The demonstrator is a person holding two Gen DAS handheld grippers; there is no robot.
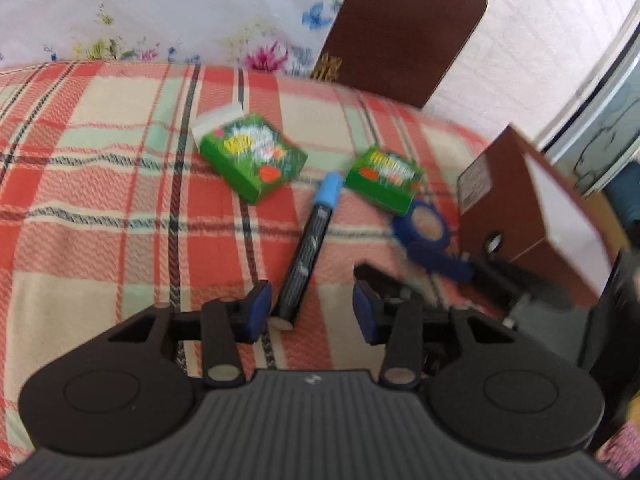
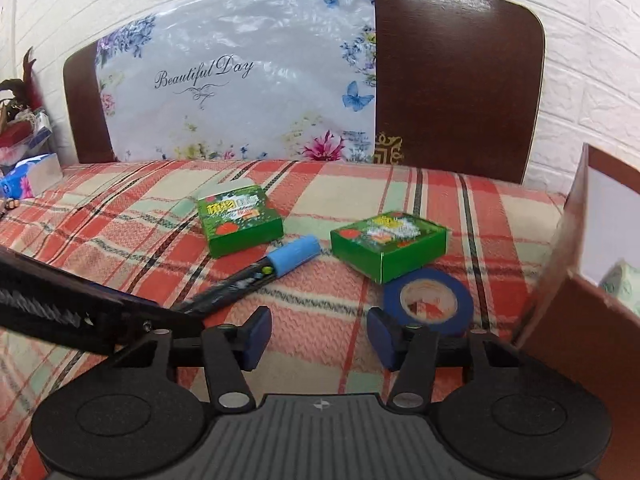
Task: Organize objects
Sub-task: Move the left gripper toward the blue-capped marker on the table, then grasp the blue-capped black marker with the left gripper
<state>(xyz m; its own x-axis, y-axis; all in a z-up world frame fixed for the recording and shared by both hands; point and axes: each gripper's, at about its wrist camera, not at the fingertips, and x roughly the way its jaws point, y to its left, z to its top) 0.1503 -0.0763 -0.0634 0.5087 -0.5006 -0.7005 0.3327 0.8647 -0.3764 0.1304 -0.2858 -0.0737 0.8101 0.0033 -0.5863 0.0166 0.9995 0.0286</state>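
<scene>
On the plaid bedspread lie two green boxes [image 1: 253, 157] [image 1: 383, 179], a black marker with a blue cap [image 1: 308, 240] and a roll of blue tape [image 1: 428, 232]. My left gripper [image 1: 310, 314] is open, low over the marker's near end, which lies between the pads. My right gripper [image 2: 318, 338] is open and empty just short of the tape roll [image 2: 428, 298]. The right wrist view also shows the boxes [image 2: 240, 220] [image 2: 390, 242] and the marker [image 2: 256, 276]. A brown cardboard box [image 1: 532, 216] stands at the right.
A dark wooden headboard [image 2: 456, 80] with a floral plastic cover [image 2: 240, 88] stands behind the bed against a white brick wall. A tissue pack [image 2: 30, 178] and clutter sit at the far left. The brown box's open side [image 2: 580, 280] is close on my right.
</scene>
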